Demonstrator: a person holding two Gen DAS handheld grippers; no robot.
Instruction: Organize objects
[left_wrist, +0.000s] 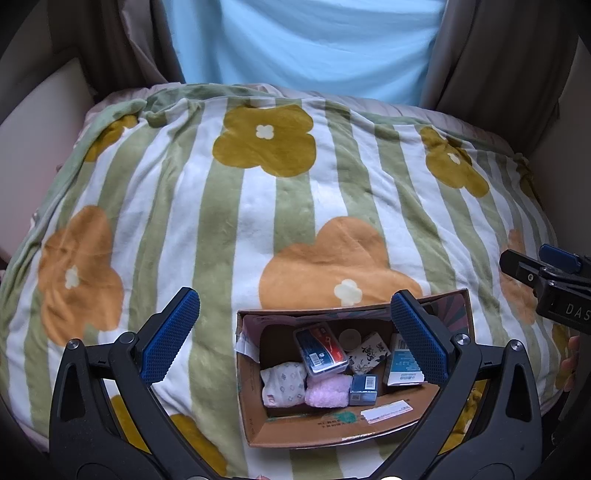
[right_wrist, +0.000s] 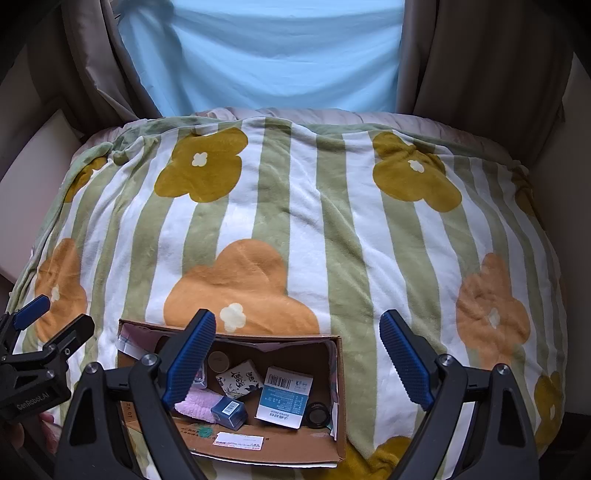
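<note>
An open cardboard box (left_wrist: 255, 417) sits on the bed at the near edge; it also shows in the right wrist view (right_wrist: 258, 450). Inside lie a clear blue-and-red case (left_wrist: 320, 349), a pink fluffy item (left_wrist: 328, 391), a small dark blue box (left_wrist: 363, 389), a white-and-blue box (right_wrist: 284, 397), a patterned white box (right_wrist: 239, 380), a round lid (right_wrist: 218, 361), a white patterned pouch (left_wrist: 283, 382) and a dark round tin (right_wrist: 318, 414). My left gripper (left_wrist: 295, 336) is open and empty above the box. My right gripper (right_wrist: 297, 358) is open and empty above it too.
A striped green-and-white blanket with yellow and orange flowers (left_wrist: 280, 206) covers the bed. A light blue sheet (left_wrist: 306, 44) hangs behind between beige curtains (left_wrist: 491, 55). Beige padded walls (left_wrist: 40, 110) flank the bed. The right gripper's side shows at the edge (left_wrist: 550, 277).
</note>
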